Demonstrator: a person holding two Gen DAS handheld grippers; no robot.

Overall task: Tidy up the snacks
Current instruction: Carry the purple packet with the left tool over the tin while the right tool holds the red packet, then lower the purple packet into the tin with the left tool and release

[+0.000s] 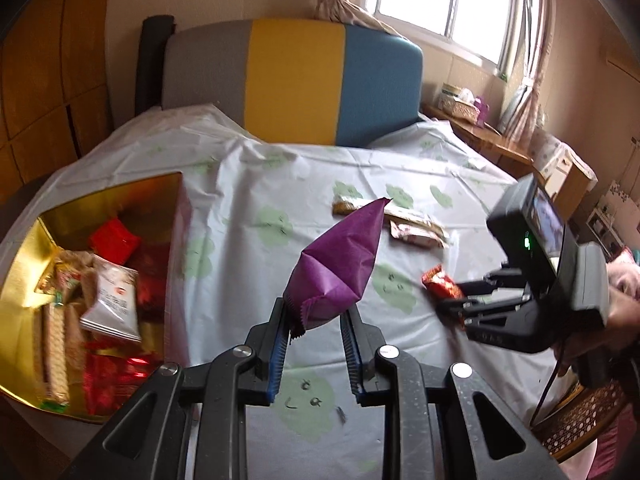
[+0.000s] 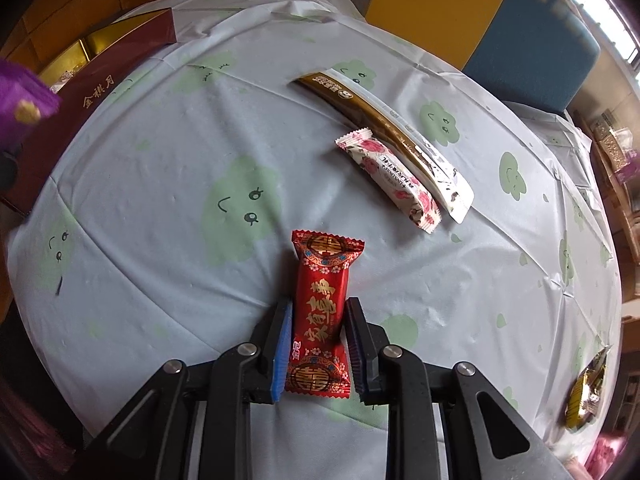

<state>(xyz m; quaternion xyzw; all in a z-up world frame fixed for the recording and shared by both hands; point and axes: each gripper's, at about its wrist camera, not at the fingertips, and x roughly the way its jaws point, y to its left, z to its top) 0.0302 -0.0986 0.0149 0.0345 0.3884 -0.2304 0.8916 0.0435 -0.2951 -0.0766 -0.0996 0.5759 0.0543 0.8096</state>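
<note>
The left gripper (image 1: 316, 316) is clenched on the crimped end of a light, crinkly purple foil snack packet (image 1: 340, 264), lifted off the table right of the gold-lined box (image 1: 100, 204). The right gripper (image 2: 318, 320) pinches a slim red foil candy wrapper (image 2: 322, 304) lying on the near tablecloth (image 2: 160, 160); both seem soft, slippery, best gripped mid-body.

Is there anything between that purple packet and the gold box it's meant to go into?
Nothing visible. The left gripper holds the purple packet above the tablecloth, and only bare cloth lies between it and the open gold box to its left.
</note>
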